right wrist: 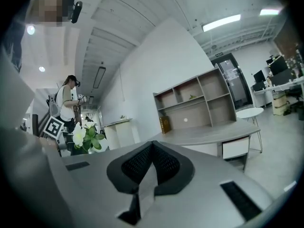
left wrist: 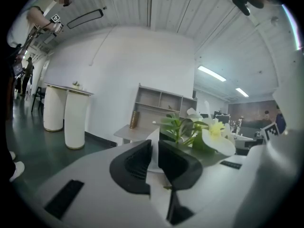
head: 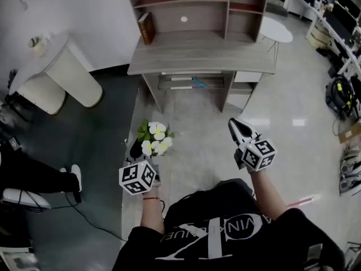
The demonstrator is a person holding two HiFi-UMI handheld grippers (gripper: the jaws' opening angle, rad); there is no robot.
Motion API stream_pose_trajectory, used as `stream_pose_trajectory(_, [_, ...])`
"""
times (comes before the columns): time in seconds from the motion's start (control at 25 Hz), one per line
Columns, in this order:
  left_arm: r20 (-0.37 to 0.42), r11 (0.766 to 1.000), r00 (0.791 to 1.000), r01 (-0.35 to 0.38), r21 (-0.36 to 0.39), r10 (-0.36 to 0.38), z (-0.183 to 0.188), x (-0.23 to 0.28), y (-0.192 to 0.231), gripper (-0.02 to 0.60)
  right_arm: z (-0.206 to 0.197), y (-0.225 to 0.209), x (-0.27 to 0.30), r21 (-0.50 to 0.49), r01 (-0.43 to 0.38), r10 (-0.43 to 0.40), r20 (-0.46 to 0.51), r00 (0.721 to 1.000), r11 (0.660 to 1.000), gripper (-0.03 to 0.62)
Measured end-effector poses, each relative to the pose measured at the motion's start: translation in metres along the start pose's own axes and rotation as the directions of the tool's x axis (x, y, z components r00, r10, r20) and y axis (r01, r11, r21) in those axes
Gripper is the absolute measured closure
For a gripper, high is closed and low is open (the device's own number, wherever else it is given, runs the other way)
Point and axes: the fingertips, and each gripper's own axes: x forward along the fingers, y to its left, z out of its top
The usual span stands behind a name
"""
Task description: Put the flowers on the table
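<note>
A bunch of white flowers (head: pixel 155 138) with green leaves hangs above the floor in front of the grey desk (head: pixel 197 52). My left gripper (head: pixel 141 151) is shut on the bunch's white holder. In the left gripper view the pads (left wrist: pixel 137 163) pinch a thin white edge, and the blooms (left wrist: pixel 211 134) rise just beyond them to the right. My right gripper (head: pixel 240 130) is shut with nothing in it, level with the flowers and to their right. In the right gripper view its jaws (right wrist: pixel 151 163) meet, and the flowers (right wrist: pixel 83 136) show at the left.
The desk carries a shelf unit (head: pixel 192 4) with a brown book (head: pixel 146 27) at its left. A round white side table (head: pixel 276 30) stands to the right, a white pedestal counter (head: pixel 62 72) to the left. A person's legs (head: pixel 34 176) are at the far left.
</note>
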Motion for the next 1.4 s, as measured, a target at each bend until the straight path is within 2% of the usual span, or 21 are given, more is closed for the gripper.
stream_pose_trajectory(0.28, [-0.015, 1.0, 1.0, 0.005, -0.007, -0.005, -0.005, 0.002, 0.009, 0.535, -0.003, 0.0, 0.003, 0.004, 0.022, -0.022, -0.001, 1.0, 1.0, 0.583])
stream_pose_trajectory(0.52, [-0.045, 0.998, 0.999, 0.022, -0.058, -0.024, -0.022, 0.019, 0.007, 0.535, -0.015, -0.002, -0.006, -0.023, 0.037, -0.038, -0.043, 0.998, 0.999, 0.583])
stream_pose_trajectory(0.68, [-0.077, 0.997, 0.996, 0.038, -0.062, -0.042, -0.031, 0.04, 0.009, 0.535, -0.022, -0.029, -0.002, 0.034, 0.088, -0.086, -0.05, 0.995, 0.996, 0.583])
stream_pose_trajectory(0.88, [-0.097, 0.998, 0.995, -0.005, -0.069, -0.002, -0.026, 0.081, 0.039, 0.535, -0.023, -0.053, 0.05, 0.063, 0.096, -0.093, -0.048, 0.995, 0.993, 0.583])
stream_pose_trajectory(1.4, [-0.13, 0.998, 0.991, -0.035, -0.05, 0.029, 0.013, 0.205, 0.084, 0.535, 0.0, -0.103, 0.194, 0.103, 0.042, -0.035, -0.074, 0.997, 0.994, 0.583])
